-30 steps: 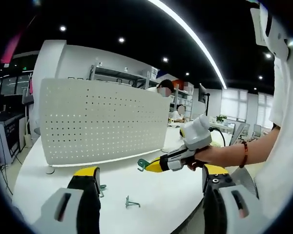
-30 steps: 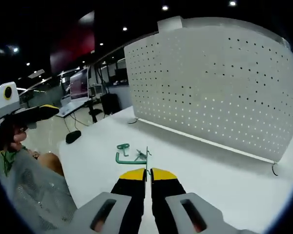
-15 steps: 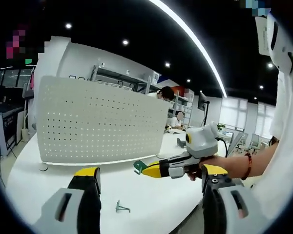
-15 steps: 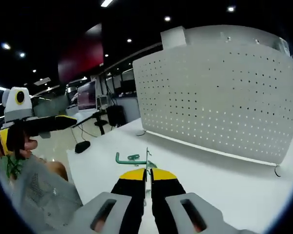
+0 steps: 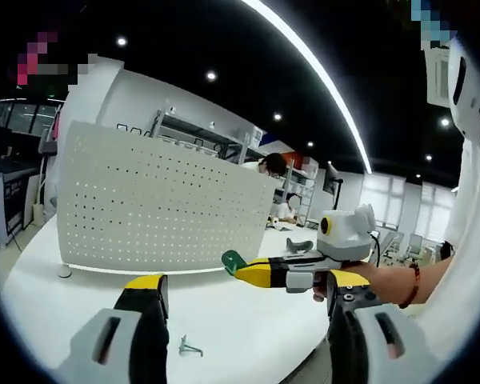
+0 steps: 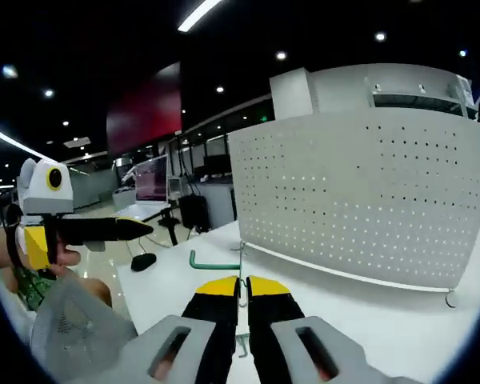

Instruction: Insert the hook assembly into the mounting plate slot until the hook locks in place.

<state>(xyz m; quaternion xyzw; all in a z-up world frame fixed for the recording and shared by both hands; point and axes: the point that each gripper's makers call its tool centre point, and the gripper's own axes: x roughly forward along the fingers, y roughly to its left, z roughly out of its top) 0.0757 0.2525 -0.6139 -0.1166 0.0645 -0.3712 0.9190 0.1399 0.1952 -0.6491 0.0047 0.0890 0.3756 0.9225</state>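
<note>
The white perforated mounting plate [image 5: 160, 210] stands upright on the white table [image 5: 248, 328]; the right gripper view has the plate [image 6: 368, 200] straight ahead. My right gripper [image 6: 242, 286] is shut on a green hook [image 6: 212, 261], held in the air short of the plate. In the left gripper view the right gripper [image 5: 260, 273] comes in from the right with the green hook [image 5: 233, 259] at its tip. My left gripper [image 5: 244, 300] is wide open with nothing between its jaws. A loose metal hook [image 5: 189, 346] lies on the table below it.
A person's hand and sleeve [image 6: 40, 272] hold the left gripper [image 6: 96, 230] at the left of the right gripper view. The plate rests on small feet [image 5: 63, 271]. Desks, shelves and other people fill the office behind.
My right gripper has risen from the table with the green hook and come closer to the plate. The loose hooks on the table have dropped out of the right gripper view.
</note>
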